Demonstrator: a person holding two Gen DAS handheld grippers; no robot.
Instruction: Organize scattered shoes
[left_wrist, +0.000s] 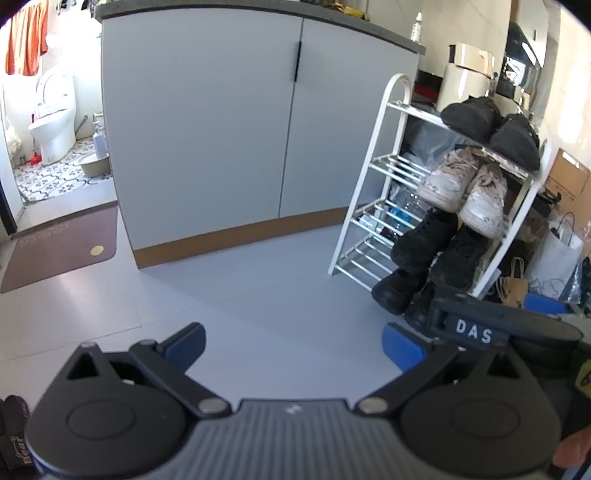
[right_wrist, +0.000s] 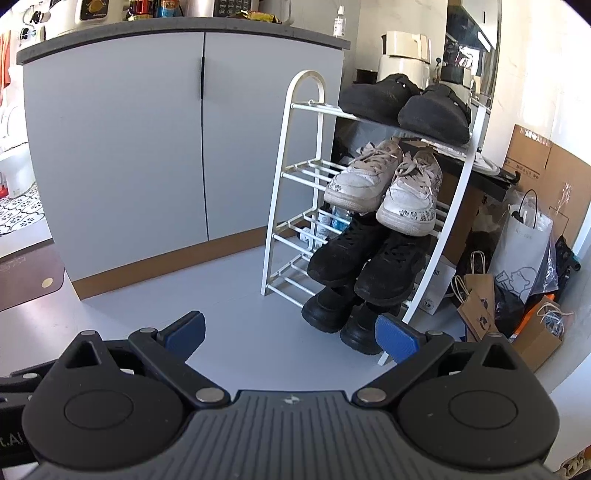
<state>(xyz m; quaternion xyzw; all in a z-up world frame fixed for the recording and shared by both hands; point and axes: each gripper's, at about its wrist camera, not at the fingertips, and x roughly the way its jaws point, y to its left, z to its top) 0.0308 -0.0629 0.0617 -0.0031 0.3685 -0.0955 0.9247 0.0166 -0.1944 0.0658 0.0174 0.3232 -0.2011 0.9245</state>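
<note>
A white tiered shoe rack (right_wrist: 284, 177) (left_wrist: 373, 173) stands against the grey cabinet's right side. Its top tier holds two black slip-on shoes (right_wrist: 402, 101) (left_wrist: 491, 129). Below them rest a pair of white sneakers (right_wrist: 384, 184) (left_wrist: 465, 184), then black lace-up sneakers (right_wrist: 369, 258) (left_wrist: 439, 247), then black chunky shoes (right_wrist: 332, 306) (left_wrist: 397, 291) at the bottom. My right gripper (right_wrist: 291, 338) is open over bare floor, left of the lowest shoes. Over the floor my left gripper (left_wrist: 293, 345) also stands open with nothing in it. The right gripper's body shows at that view's right edge.
A grey two-door cabinet (right_wrist: 147, 147) fills the back. Paper bags (right_wrist: 480, 306), a white bag (right_wrist: 521, 243) and cardboard boxes (right_wrist: 546, 166) crowd the floor right of the rack. A brown mat (left_wrist: 62, 247) lies before a bathroom doorway at left. Grey floor (right_wrist: 240, 295) spreads in front.
</note>
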